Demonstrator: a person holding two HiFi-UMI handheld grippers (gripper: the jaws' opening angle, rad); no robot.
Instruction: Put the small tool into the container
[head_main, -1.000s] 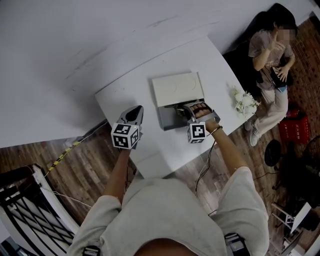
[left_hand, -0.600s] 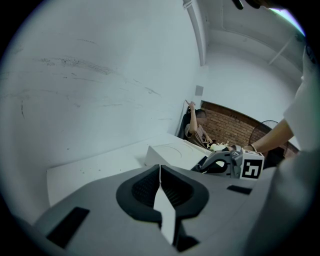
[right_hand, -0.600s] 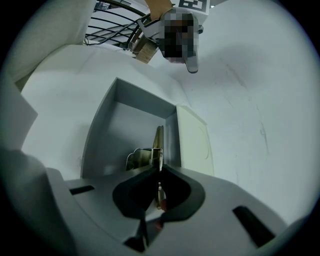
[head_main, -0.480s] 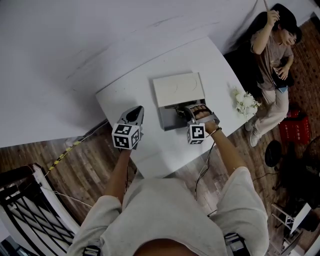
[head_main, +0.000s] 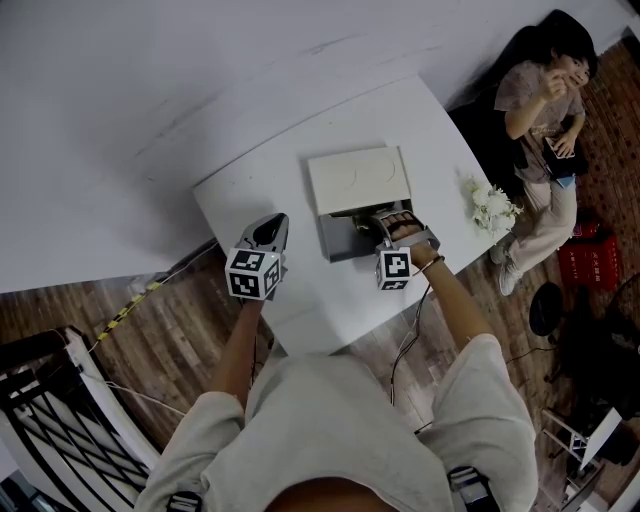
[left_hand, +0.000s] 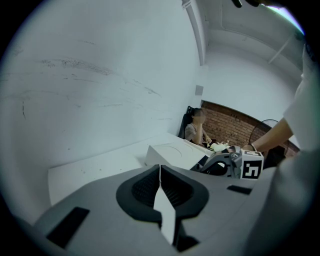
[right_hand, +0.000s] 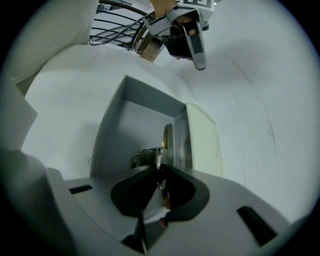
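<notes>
The container is a grey open box (head_main: 335, 240) on the white table, with its white lid (head_main: 358, 180) lying just behind it. My right gripper (head_main: 373, 219) reaches down into the box. In the right gripper view a small thin metal tool (right_hand: 167, 137) stands on end over the box floor (right_hand: 125, 135), its near end between the tips of the right gripper (right_hand: 159, 169). The jaws have just been opening and stand a crack apart. My left gripper (head_main: 272, 220) hovers to the left of the box, and the left gripper (left_hand: 160, 167) shows shut and empty.
The white table (head_main: 250, 185) is small, with edges close on every side. A bunch of white flowers (head_main: 490, 205) lies at its right edge. A person (head_main: 545, 110) sits on the floor beyond, near a red crate (head_main: 583, 255). A metal rack (head_main: 50, 400) stands at lower left.
Both grippers stay where they were. The seated person at the right has lowered a raised arm.
</notes>
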